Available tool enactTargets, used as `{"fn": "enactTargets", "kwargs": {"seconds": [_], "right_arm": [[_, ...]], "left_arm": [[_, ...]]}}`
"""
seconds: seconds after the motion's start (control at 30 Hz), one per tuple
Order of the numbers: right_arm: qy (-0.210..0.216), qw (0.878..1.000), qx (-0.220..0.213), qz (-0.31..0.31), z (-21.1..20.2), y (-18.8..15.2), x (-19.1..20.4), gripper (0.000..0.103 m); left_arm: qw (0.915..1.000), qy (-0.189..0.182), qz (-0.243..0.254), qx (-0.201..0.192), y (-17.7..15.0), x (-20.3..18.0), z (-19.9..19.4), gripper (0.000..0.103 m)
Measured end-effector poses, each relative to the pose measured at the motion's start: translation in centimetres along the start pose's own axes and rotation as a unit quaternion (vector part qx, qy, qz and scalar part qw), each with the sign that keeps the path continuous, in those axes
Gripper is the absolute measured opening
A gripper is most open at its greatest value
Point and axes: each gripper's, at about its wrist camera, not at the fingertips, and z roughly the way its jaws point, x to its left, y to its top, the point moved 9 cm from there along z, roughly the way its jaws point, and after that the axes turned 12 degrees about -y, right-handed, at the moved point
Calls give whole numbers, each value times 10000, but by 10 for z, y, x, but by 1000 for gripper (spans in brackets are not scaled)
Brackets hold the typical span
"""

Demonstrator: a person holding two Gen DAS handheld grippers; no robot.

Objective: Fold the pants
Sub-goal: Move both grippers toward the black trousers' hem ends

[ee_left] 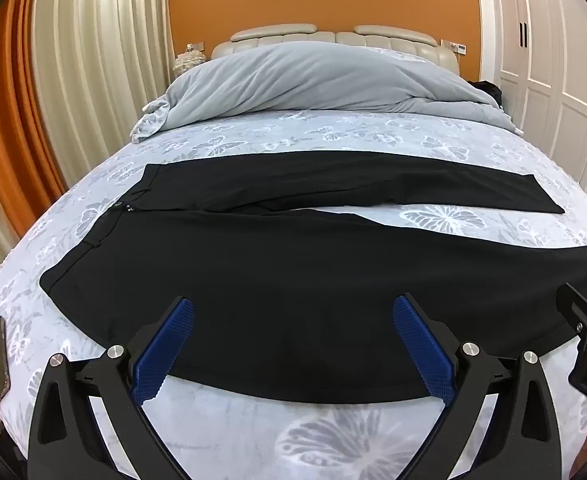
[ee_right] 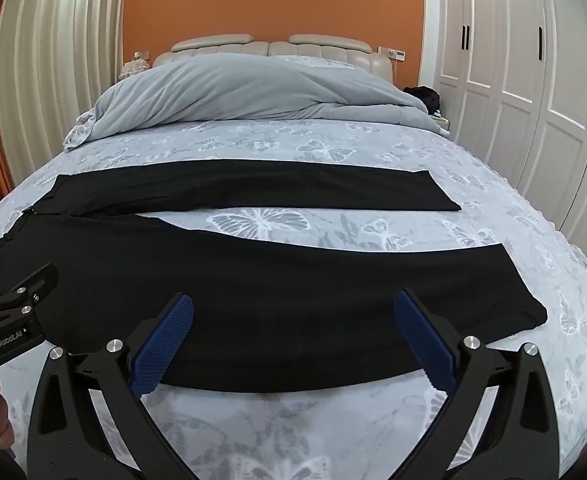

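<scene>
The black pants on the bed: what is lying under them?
The black pants lie flat on the butterfly-print bedsheet, which shows between the two legs and all around. Whether anything else lies beneath the fabric cannot be seen.

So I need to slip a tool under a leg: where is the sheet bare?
Bare sheet runs along the near edge, below the pants. A wedge opens between the two legs toward the cuffs. A band lies between the far leg and the grey duvet. Crowded: at the waistband, where the legs join.
</scene>
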Motion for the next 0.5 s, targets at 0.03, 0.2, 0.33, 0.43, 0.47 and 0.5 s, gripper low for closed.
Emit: {"fn": "enactTargets", "kwargs": {"seconds": [0.03,0.2,0.33,0.43,0.47,0.5], "right_arm": [[-9,10000,13,43,0,0,-1,98],[61,9992,197,343,9,1,-7,98],[96,9986,309,418,15,-1,-5,98],[49,9990,317,323,19,-1,0,98],[23,9990,315,301,21,-1,1,98],[5,9991,323,274,22,0,4,98]], "left_arm": [[10000,-32,4,19,-1,0,0,98],[10000,24,20,42,-1,-9,6,98],[9999,45,-94,90,-1,-10,15,98],[9998,170,-96,84,-3,-4,8,98],[9998,129,-123,89,-7,8,5,98],[9997,127,-154,103,-7,10,6,98]]}}
